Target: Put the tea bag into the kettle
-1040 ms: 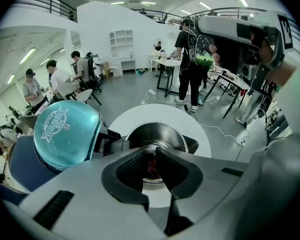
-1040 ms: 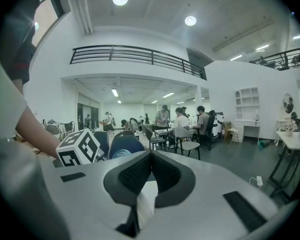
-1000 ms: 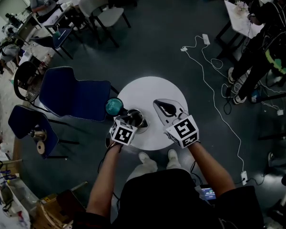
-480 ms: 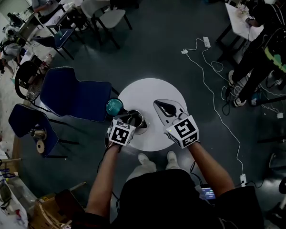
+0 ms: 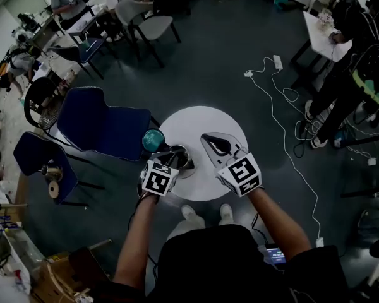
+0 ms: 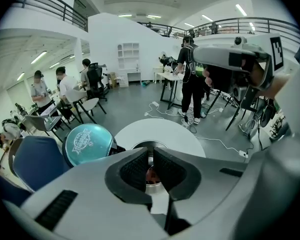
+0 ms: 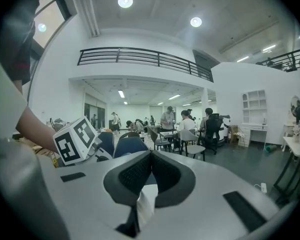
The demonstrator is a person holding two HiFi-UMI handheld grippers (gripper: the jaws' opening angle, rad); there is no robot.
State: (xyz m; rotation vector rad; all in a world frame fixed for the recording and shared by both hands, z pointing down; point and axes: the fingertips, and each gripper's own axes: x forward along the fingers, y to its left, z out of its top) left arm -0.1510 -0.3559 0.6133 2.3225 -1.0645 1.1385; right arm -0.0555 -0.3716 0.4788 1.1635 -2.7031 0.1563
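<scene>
Jaws of the left gripper (image 6: 151, 156) are closed together with nothing seen between them, directly above the open kettle (image 5: 179, 158). We note a reddish-brown item (image 6: 151, 174) inside; we cannot confirm it is the tea bag. The right gripper (image 7: 150, 156) is likewise closed and empty over the round white table (image 5: 205, 117). A teal lid (image 5: 153, 140) is tilted up at the kettle's left, with a blue chair (image 5: 104, 128) beyond.

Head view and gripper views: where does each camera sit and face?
Head view: on the head, steeply down at white table; left gripper and right gripper show.
Left gripper view: on left gripper, down into kettle; shut jaws show.
Right gripper view: on right gripper, level across room; jaws pinch tea bag.
Head and left share kettle.
</scene>
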